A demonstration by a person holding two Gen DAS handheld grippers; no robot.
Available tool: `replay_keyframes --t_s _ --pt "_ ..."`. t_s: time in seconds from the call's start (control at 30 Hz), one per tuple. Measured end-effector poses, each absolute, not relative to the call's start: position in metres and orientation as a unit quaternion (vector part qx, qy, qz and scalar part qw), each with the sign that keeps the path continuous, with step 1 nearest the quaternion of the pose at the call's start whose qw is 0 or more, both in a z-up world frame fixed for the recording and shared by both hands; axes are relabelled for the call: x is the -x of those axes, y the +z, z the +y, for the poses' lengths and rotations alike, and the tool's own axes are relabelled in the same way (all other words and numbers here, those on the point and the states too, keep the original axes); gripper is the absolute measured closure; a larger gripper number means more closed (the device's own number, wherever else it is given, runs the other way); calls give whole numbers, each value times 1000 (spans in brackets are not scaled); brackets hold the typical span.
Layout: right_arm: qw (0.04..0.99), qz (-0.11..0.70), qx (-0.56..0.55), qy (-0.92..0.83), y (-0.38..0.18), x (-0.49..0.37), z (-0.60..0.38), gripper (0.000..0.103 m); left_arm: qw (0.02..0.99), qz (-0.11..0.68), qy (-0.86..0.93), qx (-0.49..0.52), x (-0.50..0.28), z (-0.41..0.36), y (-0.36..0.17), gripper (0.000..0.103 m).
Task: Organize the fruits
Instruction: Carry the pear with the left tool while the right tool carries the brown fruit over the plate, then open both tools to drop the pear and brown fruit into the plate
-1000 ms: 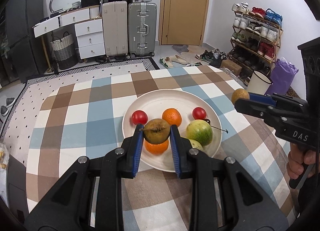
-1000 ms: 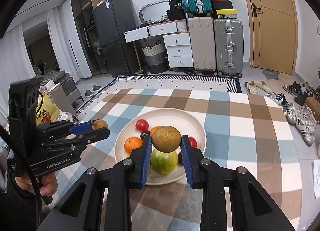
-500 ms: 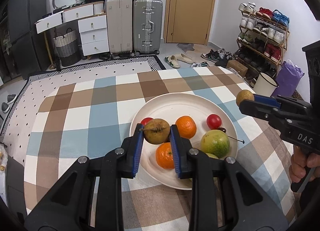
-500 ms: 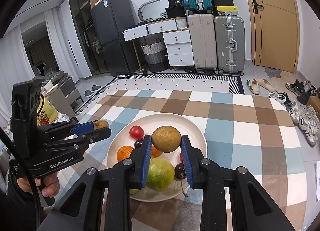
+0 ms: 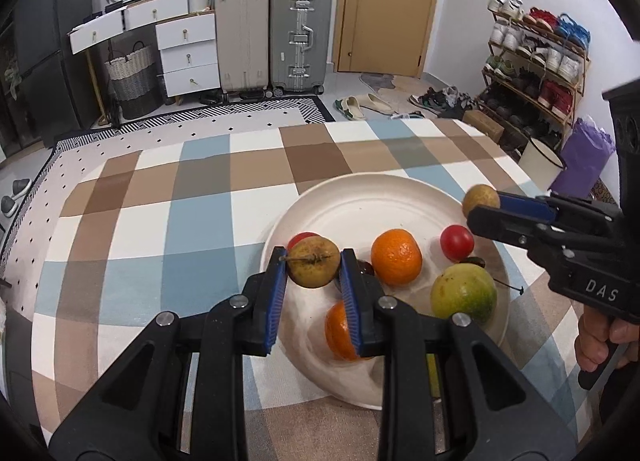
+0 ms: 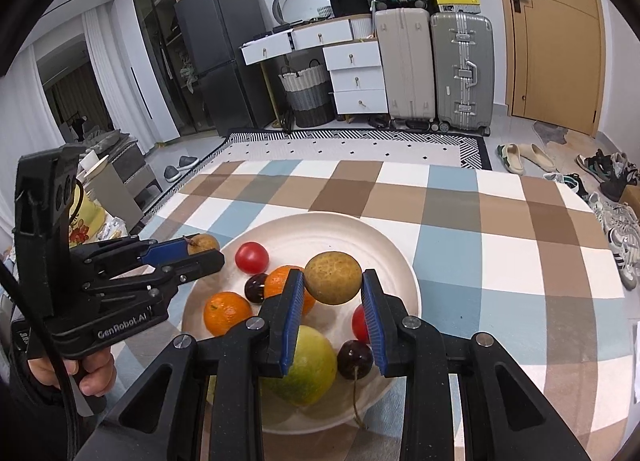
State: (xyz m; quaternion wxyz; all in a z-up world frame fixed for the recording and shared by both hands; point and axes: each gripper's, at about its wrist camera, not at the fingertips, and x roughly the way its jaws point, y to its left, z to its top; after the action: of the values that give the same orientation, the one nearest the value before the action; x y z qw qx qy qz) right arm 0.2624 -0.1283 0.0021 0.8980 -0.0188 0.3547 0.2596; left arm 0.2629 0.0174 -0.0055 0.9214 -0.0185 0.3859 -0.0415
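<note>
A white plate (image 5: 360, 201) on the checked tablecloth holds two oranges (image 5: 396, 257), red tomatoes (image 5: 457, 242), a green-yellow fruit (image 5: 463, 294) and dark cherries (image 6: 354, 355). My left gripper (image 5: 313, 267) is shut on a brown pear (image 5: 313, 267) with a stem, held above the plate's left rim. My right gripper (image 6: 333, 279) is shut on a round brown fruit (image 6: 333, 279) above the plate's middle. The right gripper also shows in the left wrist view (image 5: 482, 203), over the plate's right rim. The left gripper also shows in the right wrist view (image 6: 202, 247).
The table (image 5: 160, 221) has free cloth to the left of and behind the plate. Beyond its far edge stand suitcases (image 5: 300, 33), white drawers (image 5: 188, 57) and a shoe rack (image 5: 536, 61). A purple bag (image 5: 584, 157) and a bucket (image 5: 540, 159) sit off the right edge.
My left gripper has moved left with the pear, from over the plate's middle to its left rim. My right gripper still holds its fruit over the plate; the plate sits further right in it.
</note>
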Motion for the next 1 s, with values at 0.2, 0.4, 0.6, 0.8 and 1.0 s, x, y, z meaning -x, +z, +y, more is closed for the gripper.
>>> replay_keyframes --t_s 0.2,0.4,0.6,0.8,1.0 --pt "894 368 14 256 -12 -278 -124 73 918 395 -41 9 -271 12 -18 79" --pt "892 373 15 254 -19 -289 -122 73 914 404 -39 9 -276 12 -27 79" --pt "892 376 16 250 -25 -295 -123 73 914 405 -37 15 -277 14 -31 79" --pt "892 378 12 250 -29 -294 -124 73 913 406 -33 18 -276 16 -31 79" --pt "897 366 0 249 -24 -287 -133 57 917 397 -28 25 -268 16 -25 71"
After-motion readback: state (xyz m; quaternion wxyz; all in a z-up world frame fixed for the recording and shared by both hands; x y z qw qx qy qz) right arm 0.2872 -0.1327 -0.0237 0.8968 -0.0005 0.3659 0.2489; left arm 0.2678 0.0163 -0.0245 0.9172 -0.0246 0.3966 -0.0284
